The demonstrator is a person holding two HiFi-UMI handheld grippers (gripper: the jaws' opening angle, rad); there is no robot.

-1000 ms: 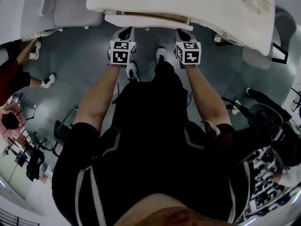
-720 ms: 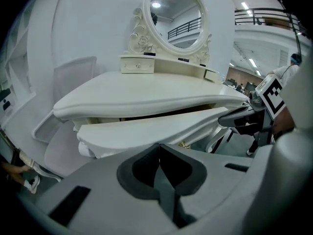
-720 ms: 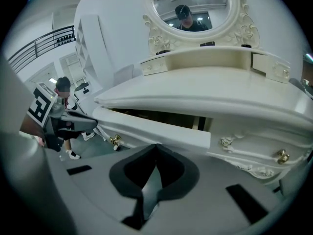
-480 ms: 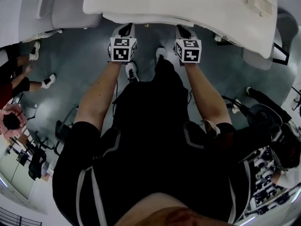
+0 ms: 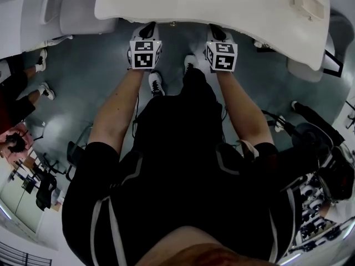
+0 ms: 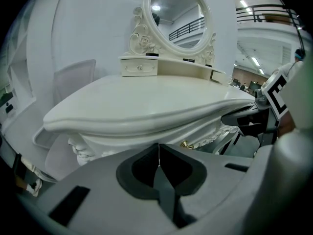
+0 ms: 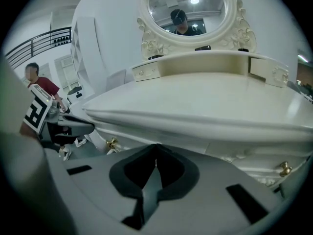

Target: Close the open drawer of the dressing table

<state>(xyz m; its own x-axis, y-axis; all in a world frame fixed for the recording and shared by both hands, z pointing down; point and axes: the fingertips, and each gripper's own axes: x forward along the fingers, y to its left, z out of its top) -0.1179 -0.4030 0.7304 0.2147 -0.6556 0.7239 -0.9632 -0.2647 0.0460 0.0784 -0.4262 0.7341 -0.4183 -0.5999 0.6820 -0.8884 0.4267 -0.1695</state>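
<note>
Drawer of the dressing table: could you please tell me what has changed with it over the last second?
The drawer slid in under the tabletop and no longer sticks out in the head view. The left hand-held gripper and the right hand-held gripper followed it forward, towards the table. The person's stance stayed the same.

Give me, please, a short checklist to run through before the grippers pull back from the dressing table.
1. Drawer tucked under the tabletop: ok, nothing juts out in the head view.
2. Drawer flush all along: cannot tell, the tabletop's lip hides the seam.
3. Left gripper shut and empty: ok.
4. Right gripper shut and empty: ok.
5. Brass knob clear of both grippers: ok.
</note>
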